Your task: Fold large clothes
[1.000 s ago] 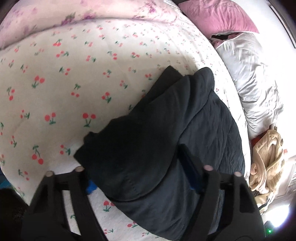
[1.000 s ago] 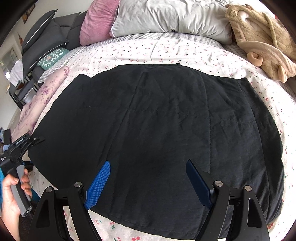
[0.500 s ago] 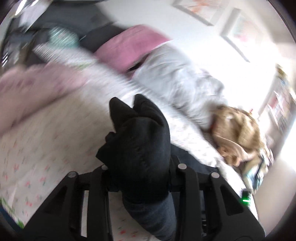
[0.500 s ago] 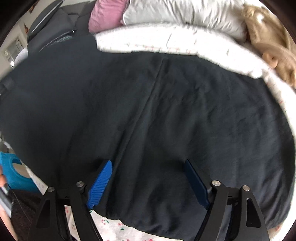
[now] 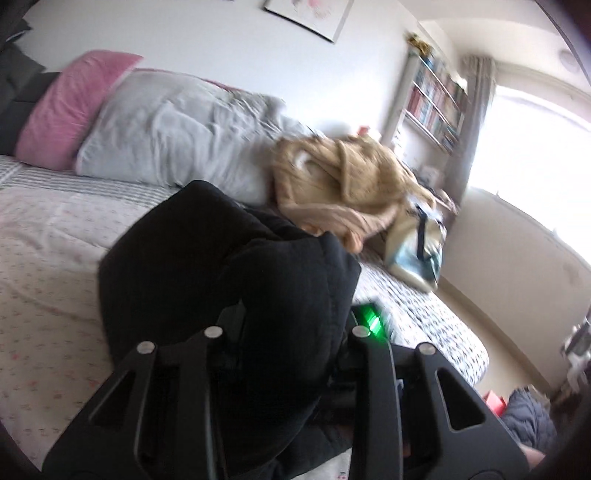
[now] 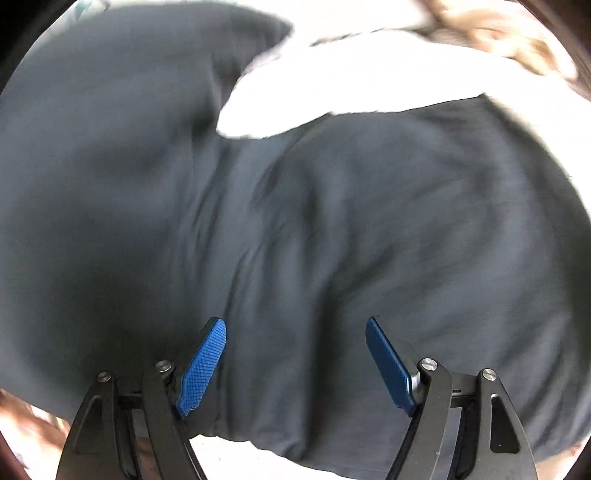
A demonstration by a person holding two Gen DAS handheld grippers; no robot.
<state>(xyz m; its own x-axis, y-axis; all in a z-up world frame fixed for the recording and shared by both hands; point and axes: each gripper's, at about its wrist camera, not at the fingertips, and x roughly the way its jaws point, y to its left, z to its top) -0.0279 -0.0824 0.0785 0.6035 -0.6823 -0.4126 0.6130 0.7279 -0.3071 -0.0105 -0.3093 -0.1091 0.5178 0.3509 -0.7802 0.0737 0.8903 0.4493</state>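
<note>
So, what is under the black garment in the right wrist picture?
Under the black garment only a white strip of the bed cover shows, past its far edge and at the near hem. What lies under its middle is covered. The right gripper is open above it.

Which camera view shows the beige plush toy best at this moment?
The left wrist view shows it best: the beige plush toy lies whole at the head of the bed, beside the grey pillow, behind the black garment. The right wrist view shows only a blurred beige patch at its upper right edge, above the garment.
</note>
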